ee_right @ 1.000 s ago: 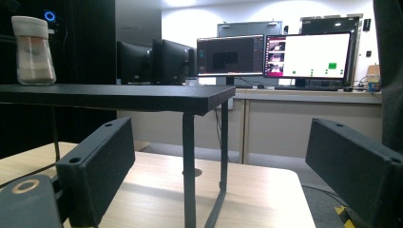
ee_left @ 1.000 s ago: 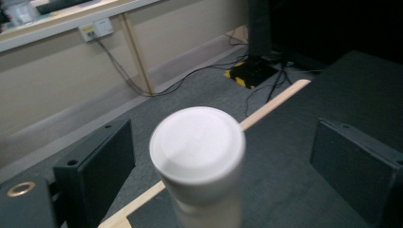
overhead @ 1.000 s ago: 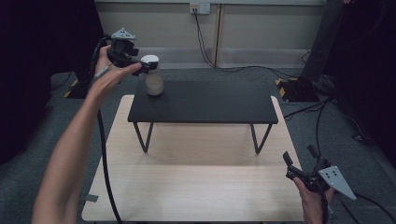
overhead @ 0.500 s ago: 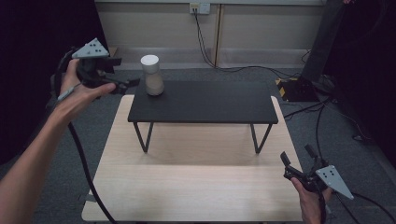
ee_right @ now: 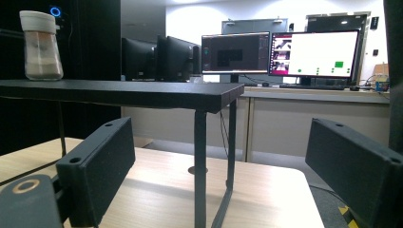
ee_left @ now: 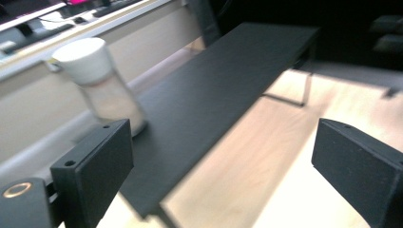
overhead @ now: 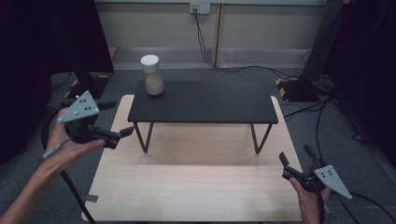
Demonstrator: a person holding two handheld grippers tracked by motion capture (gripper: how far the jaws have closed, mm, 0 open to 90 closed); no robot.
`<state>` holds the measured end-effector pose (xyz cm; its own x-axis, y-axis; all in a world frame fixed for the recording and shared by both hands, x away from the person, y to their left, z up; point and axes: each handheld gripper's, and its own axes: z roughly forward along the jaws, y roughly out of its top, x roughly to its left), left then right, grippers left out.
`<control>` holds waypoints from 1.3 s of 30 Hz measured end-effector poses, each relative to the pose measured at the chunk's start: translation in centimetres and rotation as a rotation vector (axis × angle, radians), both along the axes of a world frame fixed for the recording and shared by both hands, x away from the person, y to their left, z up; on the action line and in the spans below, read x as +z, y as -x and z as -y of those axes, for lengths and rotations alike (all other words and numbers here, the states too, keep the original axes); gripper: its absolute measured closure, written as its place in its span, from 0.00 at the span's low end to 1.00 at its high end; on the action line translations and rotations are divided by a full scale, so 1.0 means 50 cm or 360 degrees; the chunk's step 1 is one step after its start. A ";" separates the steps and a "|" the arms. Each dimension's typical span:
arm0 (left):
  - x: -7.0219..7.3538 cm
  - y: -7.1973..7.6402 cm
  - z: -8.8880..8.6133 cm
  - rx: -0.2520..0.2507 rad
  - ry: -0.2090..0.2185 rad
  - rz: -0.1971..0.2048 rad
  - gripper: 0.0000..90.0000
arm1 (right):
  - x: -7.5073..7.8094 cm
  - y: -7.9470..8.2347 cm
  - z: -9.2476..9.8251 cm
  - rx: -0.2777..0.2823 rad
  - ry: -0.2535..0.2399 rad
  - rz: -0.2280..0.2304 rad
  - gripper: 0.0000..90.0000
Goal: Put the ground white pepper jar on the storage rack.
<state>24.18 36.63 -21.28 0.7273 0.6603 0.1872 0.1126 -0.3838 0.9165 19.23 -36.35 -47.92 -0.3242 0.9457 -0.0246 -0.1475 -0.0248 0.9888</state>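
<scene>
A jar (overhead: 152,75) with a white lid and pale contents stands upright on the left end of a low black shelf (overhead: 205,100) that sits on the wooden table (overhead: 196,186). My left gripper (overhead: 122,136) hovers off the table's left edge, well short of the jar, jaws open and empty; they have just been opening a little wider. In the left gripper view the jar (ee_left: 102,83) lies ahead, above the left jaw of that gripper (ee_left: 223,156). My right gripper (overhead: 295,155) rests low at the table's near right corner, open and empty. In the right gripper view the jar (ee_right: 42,45) stands far left.
Cables run across the grey floor from a wall socket (overhead: 198,7). A black stand (overhead: 322,46) with a base rises at the right, and dark curtains hang at both sides. Monitors (ee_right: 313,47) sit on a desk beyond the shelf's legs (ee_right: 200,161).
My left gripper has drawn back from beside the jar, moving left and down toward the table's left edge. The jar stays on the shelf. The right gripper has kept still.
</scene>
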 end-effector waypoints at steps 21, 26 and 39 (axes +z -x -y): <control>-0.131 0.048 -0.020 0.0059 0.0090 -0.0101 0.08 | -0.001 -0.001 -0.004 -0.0005 -0.0007 -0.0013 0.10; -0.128 0.047 -0.021 0.0058 0.0088 -0.0088 0.08 | -0.002 -0.001 -0.003 -0.0004 -0.0005 -0.0012 0.10; -0.125 0.044 -0.018 0.0050 0.0059 -0.0082 0.08 | 0.000 0.007 -0.005 -0.0014 -0.0003 -0.0004 0.10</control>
<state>21.96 37.54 -27.52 0.7142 0.6887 0.1249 0.1715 -0.3452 0.9227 18.88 -36.10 -47.94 -0.3161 0.9485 -0.0219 -0.1453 -0.0256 0.9891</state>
